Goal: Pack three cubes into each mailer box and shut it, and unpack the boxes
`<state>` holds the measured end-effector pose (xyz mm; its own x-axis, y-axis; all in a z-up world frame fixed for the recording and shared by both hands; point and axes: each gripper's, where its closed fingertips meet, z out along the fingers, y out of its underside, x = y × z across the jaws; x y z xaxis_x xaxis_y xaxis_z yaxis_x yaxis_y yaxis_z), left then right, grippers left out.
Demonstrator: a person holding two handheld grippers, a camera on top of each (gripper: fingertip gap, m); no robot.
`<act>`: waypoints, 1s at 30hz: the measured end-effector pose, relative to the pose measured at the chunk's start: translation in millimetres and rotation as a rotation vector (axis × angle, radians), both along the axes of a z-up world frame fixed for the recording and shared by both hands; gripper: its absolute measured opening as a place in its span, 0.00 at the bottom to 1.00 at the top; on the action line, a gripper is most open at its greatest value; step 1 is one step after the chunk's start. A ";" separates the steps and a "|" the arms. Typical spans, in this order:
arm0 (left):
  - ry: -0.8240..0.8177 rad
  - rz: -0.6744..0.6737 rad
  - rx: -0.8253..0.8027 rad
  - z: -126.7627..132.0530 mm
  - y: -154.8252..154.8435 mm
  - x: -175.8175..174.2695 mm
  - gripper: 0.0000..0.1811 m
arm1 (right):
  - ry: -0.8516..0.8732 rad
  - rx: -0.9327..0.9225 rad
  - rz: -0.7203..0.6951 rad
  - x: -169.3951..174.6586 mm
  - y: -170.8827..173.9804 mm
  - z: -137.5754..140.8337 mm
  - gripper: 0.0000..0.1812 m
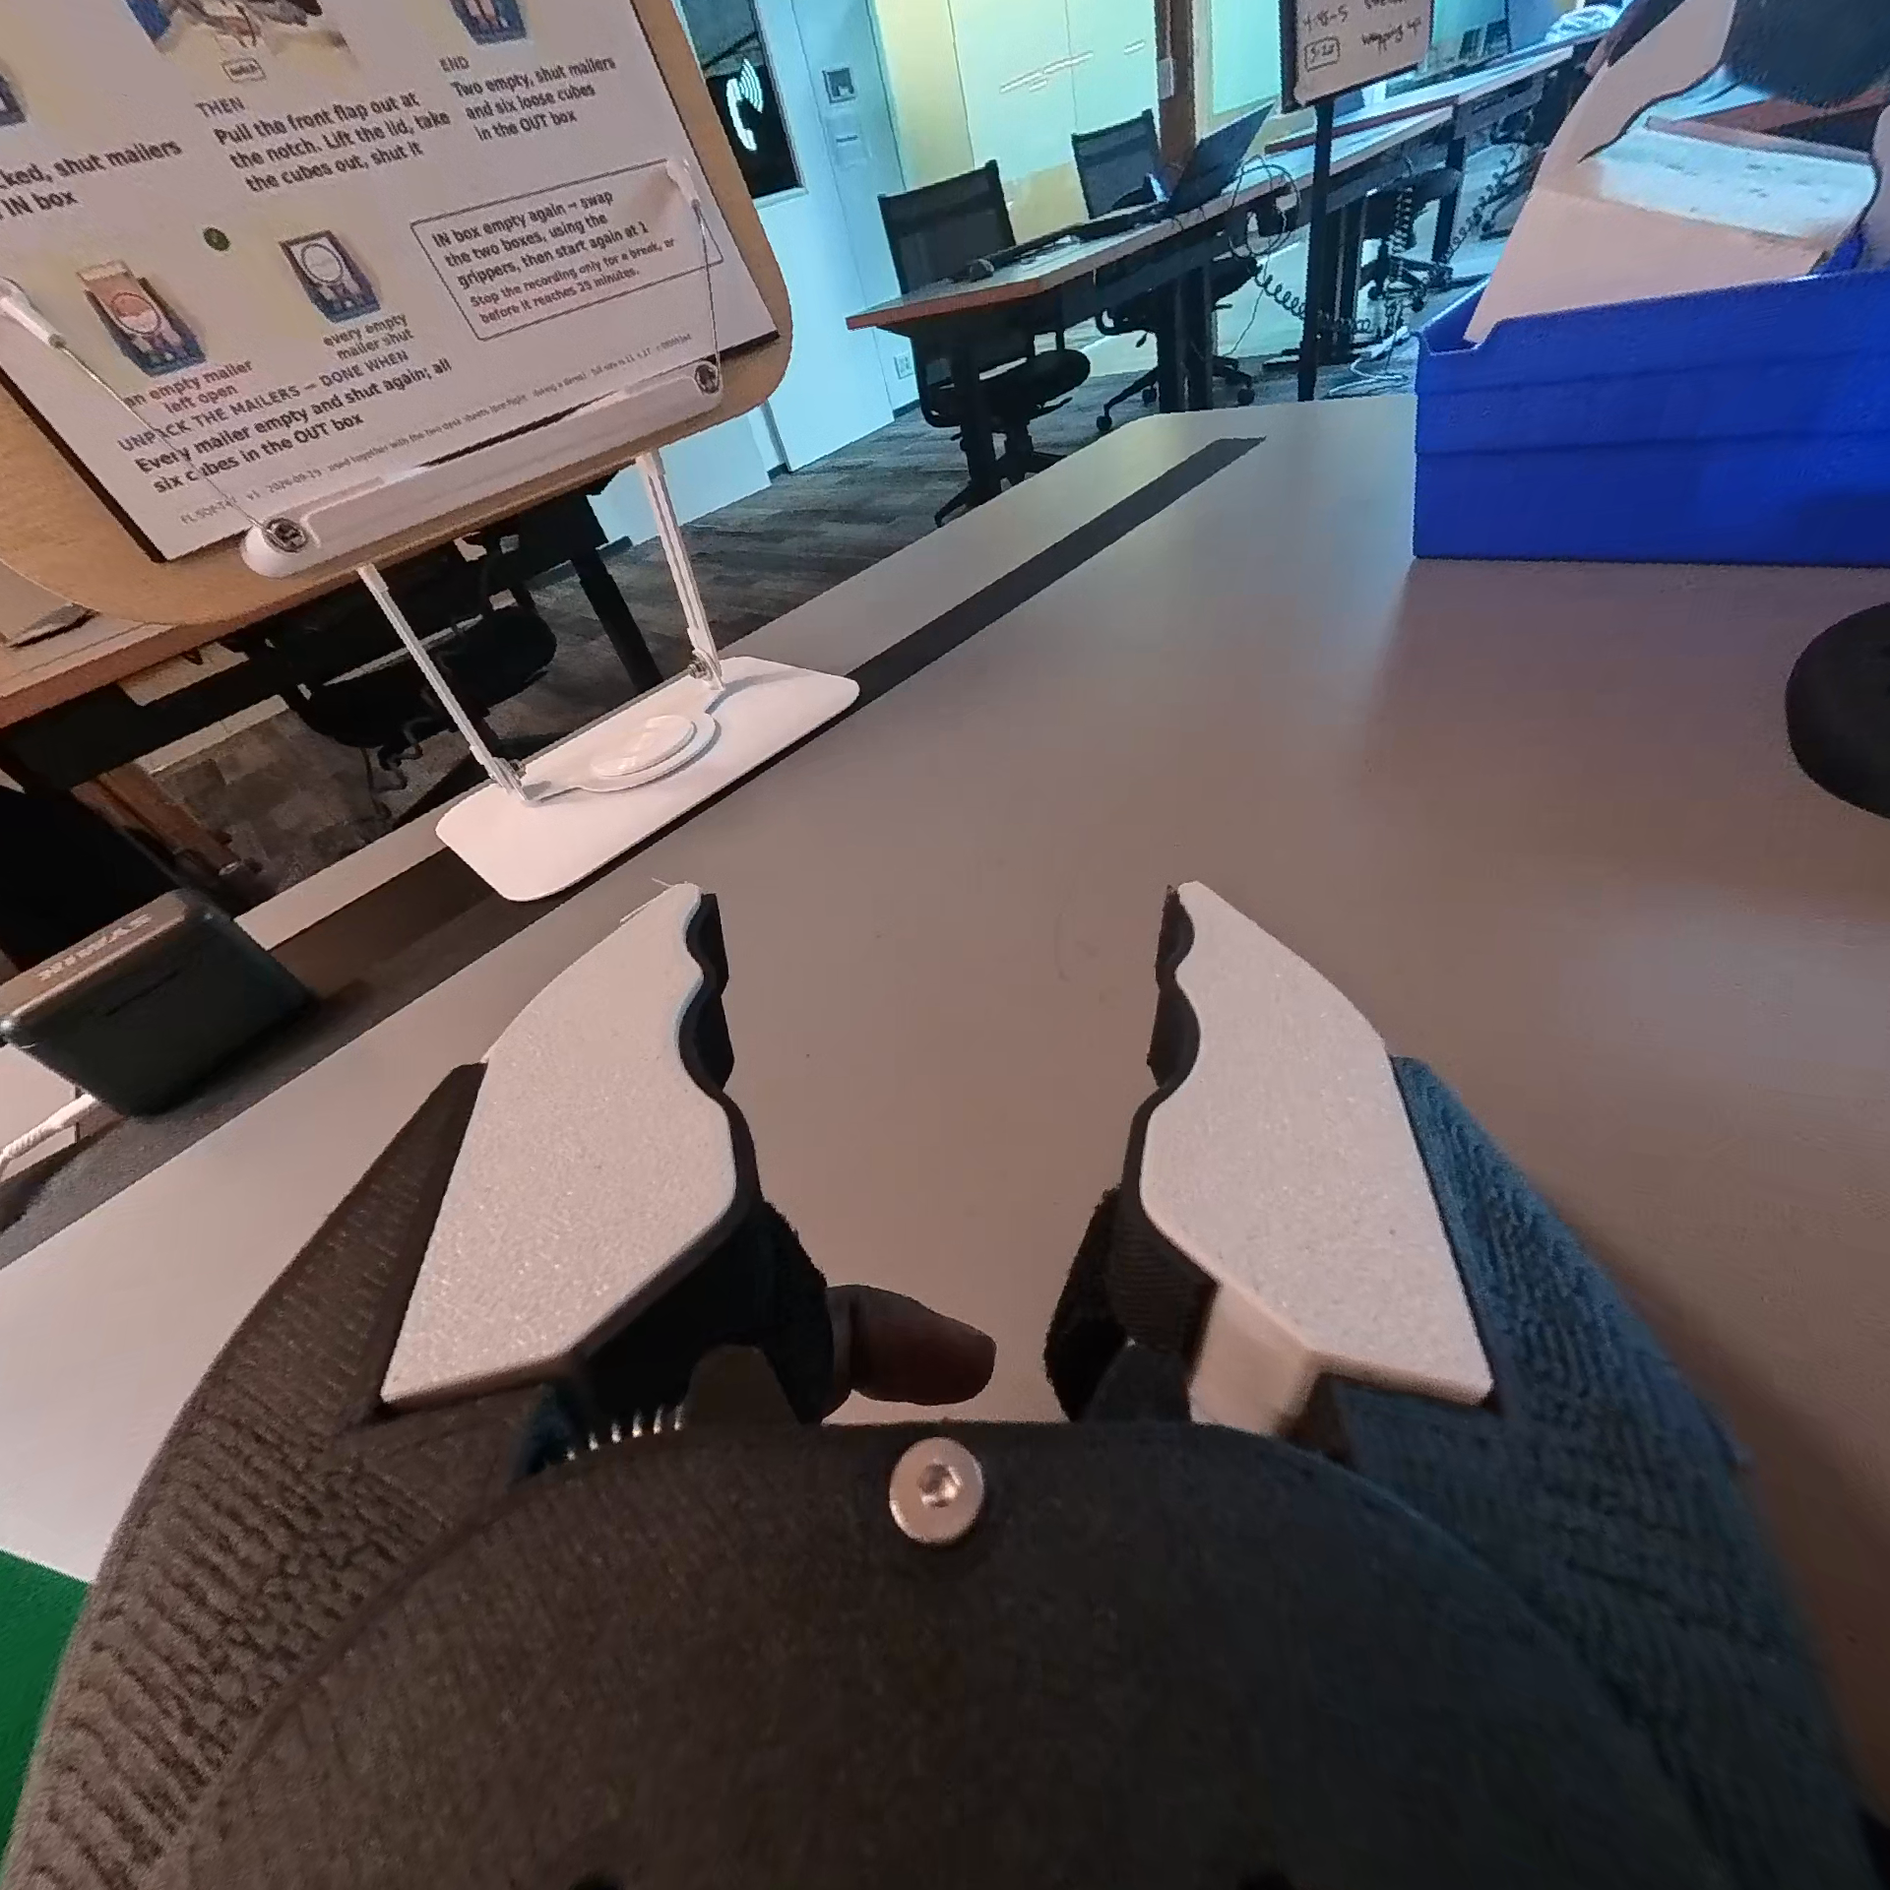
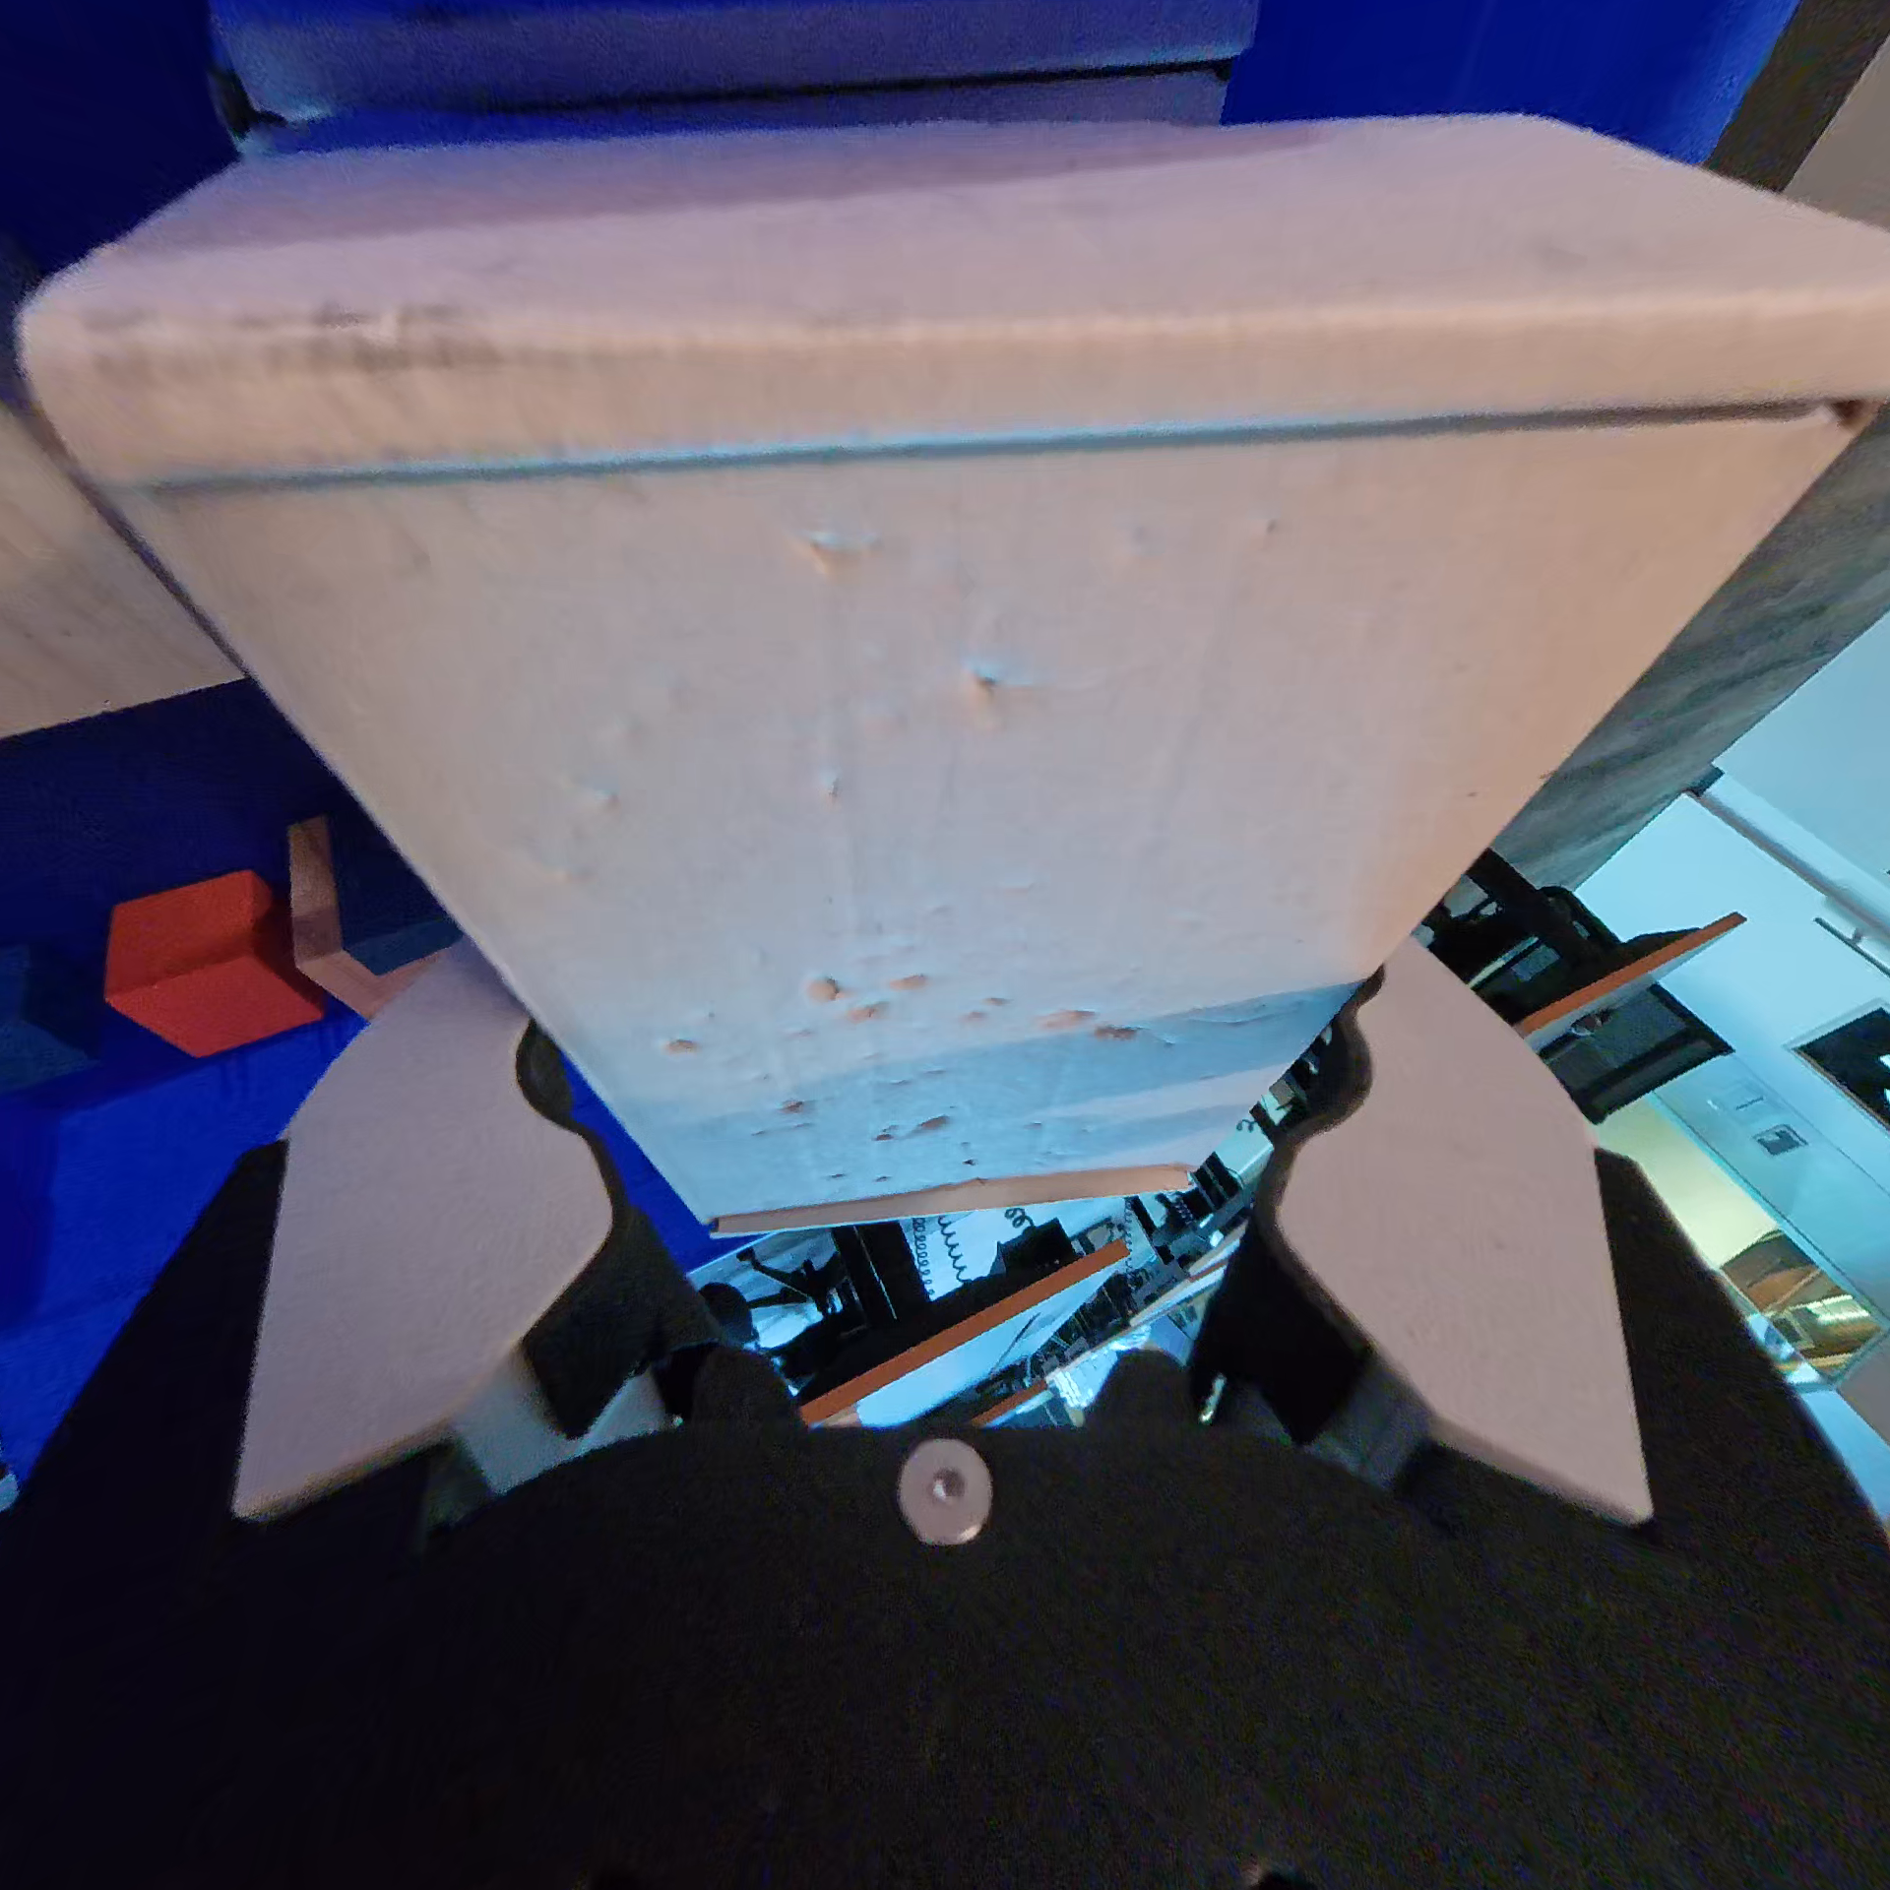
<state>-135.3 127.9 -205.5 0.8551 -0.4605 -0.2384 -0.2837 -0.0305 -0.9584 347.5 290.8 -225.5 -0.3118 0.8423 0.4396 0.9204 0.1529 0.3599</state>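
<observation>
My right gripper is shut on a shut cardboard mailer box, which fills the right wrist view; its narrow end sits between my two fingers. It is held above the inside of a blue bin. A red cube, a wooden cube and a dark blue cube lie in the bin at the left. My left gripper is open and empty, low over the grey table. In the left wrist view the mailer rises above the blue bin at the far right.
An instruction board on a white stand stands at the far left of the table. A dark box sits at the left edge, and a black round object at the right. More cardboard lies in the bin beside the held mailer. Left tips to right tips: about 50 cm. My left tips are about 50 cm from the red cube, my right tips only 8 cm.
</observation>
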 end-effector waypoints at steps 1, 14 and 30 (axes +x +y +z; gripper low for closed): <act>0.000 0.000 0.000 0.0 0.0 0.0 0.45 | -0.009 0.006 0.002 0.9 0.7 -0.7 0.79; 0.001 -0.003 -0.008 -1.5 0.1 -0.1 0.45 | -0.019 0.020 0.006 8.8 3.2 -2.0 0.76; 0.015 -0.004 -0.011 -3.6 -0.4 0.1 0.45 | 0.717 0.223 -0.158 -12.3 -16.9 59.7 0.63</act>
